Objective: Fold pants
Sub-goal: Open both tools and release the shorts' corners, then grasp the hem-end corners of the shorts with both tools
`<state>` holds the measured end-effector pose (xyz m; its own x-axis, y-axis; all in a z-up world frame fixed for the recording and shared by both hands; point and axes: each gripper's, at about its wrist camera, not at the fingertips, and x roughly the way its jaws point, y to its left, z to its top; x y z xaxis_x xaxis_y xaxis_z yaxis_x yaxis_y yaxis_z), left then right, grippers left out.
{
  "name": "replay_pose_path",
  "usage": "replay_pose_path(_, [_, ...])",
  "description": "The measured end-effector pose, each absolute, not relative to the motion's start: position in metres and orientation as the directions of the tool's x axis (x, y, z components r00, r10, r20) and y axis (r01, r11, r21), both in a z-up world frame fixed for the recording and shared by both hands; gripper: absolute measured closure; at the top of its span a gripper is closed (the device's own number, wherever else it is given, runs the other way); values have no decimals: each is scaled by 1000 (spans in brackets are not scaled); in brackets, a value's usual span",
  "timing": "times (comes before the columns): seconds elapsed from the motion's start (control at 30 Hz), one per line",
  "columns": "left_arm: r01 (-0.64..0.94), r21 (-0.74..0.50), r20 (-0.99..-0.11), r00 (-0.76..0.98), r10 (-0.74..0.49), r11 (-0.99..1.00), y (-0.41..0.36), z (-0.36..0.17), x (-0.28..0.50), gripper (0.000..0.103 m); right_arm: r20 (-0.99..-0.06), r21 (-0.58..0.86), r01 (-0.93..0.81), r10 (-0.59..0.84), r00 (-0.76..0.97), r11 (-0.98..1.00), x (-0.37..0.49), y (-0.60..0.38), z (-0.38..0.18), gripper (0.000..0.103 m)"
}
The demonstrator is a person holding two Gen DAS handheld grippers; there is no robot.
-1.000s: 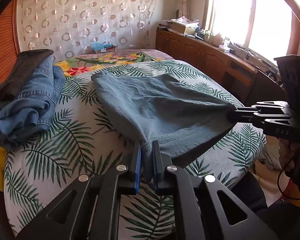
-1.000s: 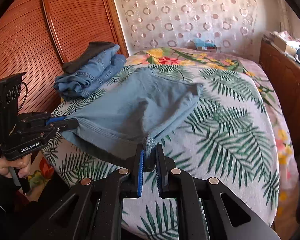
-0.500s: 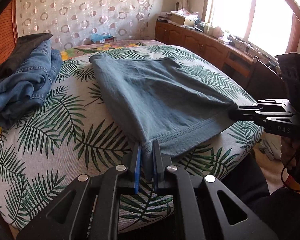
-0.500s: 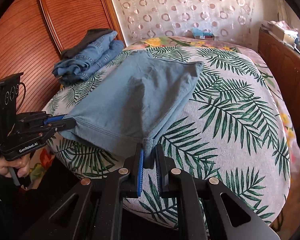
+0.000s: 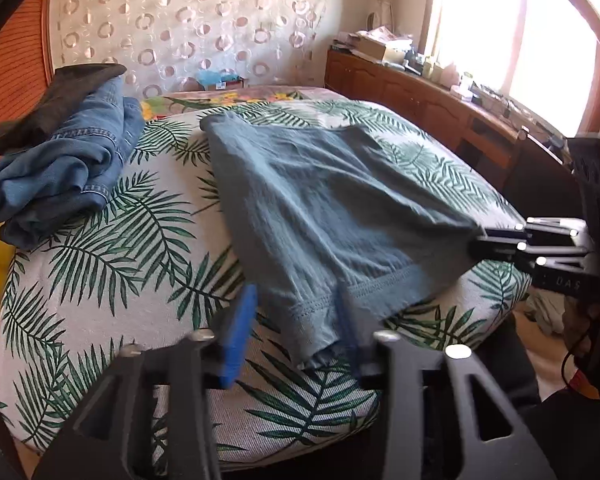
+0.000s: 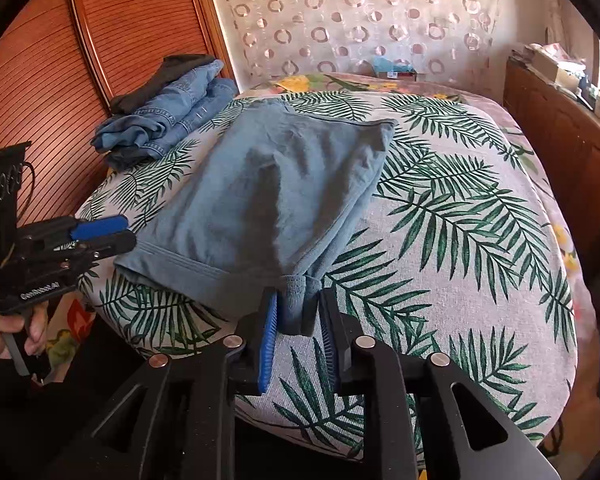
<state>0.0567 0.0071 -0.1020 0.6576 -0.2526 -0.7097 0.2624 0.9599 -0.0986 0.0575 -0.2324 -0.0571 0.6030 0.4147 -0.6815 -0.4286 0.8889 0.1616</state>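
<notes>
The grey-blue pants lie folded on the palm-leaf bedspread, waistband hem toward me; they also show in the right wrist view. My left gripper is open, jaws wide apart, with the hem corner lying loose between them. My right gripper is open too, its jaws parted around the other hem corner, which rests between them. Each gripper appears in the other's view: the right one at the cloth's right corner, the left one just off the left corner.
A pile of folded jeans with a dark garment on top sits at the bed's far left. A wooden cabinet with clutter runs along the right under the window. A slatted wooden panel stands to the left.
Both grippers have opened and let go of the hem corners they held. The pants have come down flat on the bed near its front edge.
</notes>
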Motion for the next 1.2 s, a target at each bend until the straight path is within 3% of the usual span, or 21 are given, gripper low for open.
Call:
replay_pose_path(0.13, [250,-100,-710,660,-245,963,11,-103,60,27,-690,162,-422,408,598,892,58,-233,-61,74])
replay_pose_path(0.73, [228,-69,-741,640,-202,971,13,-123,61,27,-696,192,-385,402,595,903,64,-235,-71,70])
replay_pose_path(0.8, [234,-74,-742,637,-210,969,11,-125,61,30,-692,190,-390,404,598,901,62,-234,-72,70])
replay_pose_path(0.93, [254,-109,-743,621,-248,961,11,-127,61,49,-691,190,-403,413,593,895,59,-233,-72,71])
replay_pose_path(1.07, [283,-131,-744,605,-283,950,7,-129,61,66,-692,192,-416,423,584,889,60,-234,-72,86])
replay_pose_path(1.2, [302,-176,-739,589,-328,937,7,-129,62,77,-684,201,-428,439,582,881,61,-235,-69,91])
